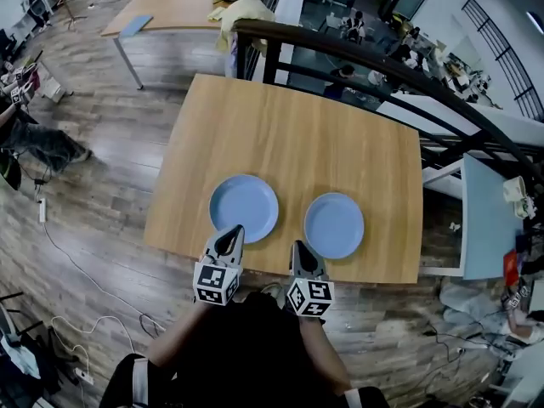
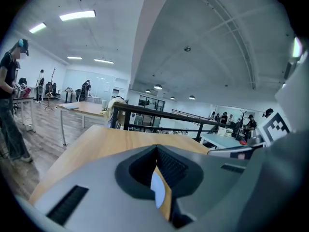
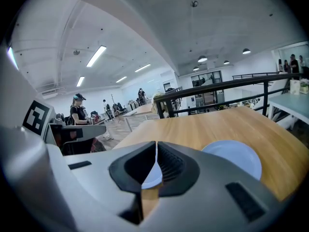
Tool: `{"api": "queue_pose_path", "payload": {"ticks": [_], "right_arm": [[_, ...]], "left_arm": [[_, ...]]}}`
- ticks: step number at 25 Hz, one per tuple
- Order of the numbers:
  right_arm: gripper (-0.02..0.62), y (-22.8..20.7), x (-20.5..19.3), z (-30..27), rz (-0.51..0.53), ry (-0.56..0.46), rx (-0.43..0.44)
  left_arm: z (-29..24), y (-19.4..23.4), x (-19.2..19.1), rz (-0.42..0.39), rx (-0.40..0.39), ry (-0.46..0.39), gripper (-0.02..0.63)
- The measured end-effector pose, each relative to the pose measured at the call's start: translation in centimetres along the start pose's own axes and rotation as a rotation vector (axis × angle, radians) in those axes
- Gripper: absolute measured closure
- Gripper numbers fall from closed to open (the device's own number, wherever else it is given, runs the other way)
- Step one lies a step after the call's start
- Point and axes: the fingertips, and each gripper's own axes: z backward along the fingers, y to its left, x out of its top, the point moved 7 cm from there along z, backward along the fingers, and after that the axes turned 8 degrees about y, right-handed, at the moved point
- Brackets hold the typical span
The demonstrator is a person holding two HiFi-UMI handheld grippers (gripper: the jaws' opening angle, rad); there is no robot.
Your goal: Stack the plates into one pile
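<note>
Blue, both plates lie flat and apart on the wooden table, near its front edge: the left plate just ahead of the left gripper, the right plate just beyond the right gripper. Both grippers hover at the table's edge, jaws closed together on nothing. Stacking looks not yet begun; this is the approach. The next move calls for one gripper to open, pinch a plate's rim, lift it and lower it squarely onto the other.
</note>
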Motion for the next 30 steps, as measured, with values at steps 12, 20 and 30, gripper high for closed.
{"api": "queue_pose_path", "payload": {"ticks": [12,20,30], "right_arm": [[0.558,5.2,-0.8,-3.8,0.000,0.044,-0.030],[0.558,6.2,-1.7,-6.9,-0.031,0.095,-0.088],[0.555,5.3,-4.6,-9.9,-0.095,0.210,-0.161]], "left_arm": [[2.7,8.8,-1.5,0.083,0.058,0.031,0.583],[1.7,13.1,-3.3,0.112,0.058,0.105,0.583],[-2.2,15.7,-7.2,0.164,0.006,0.282,0.578]]}}
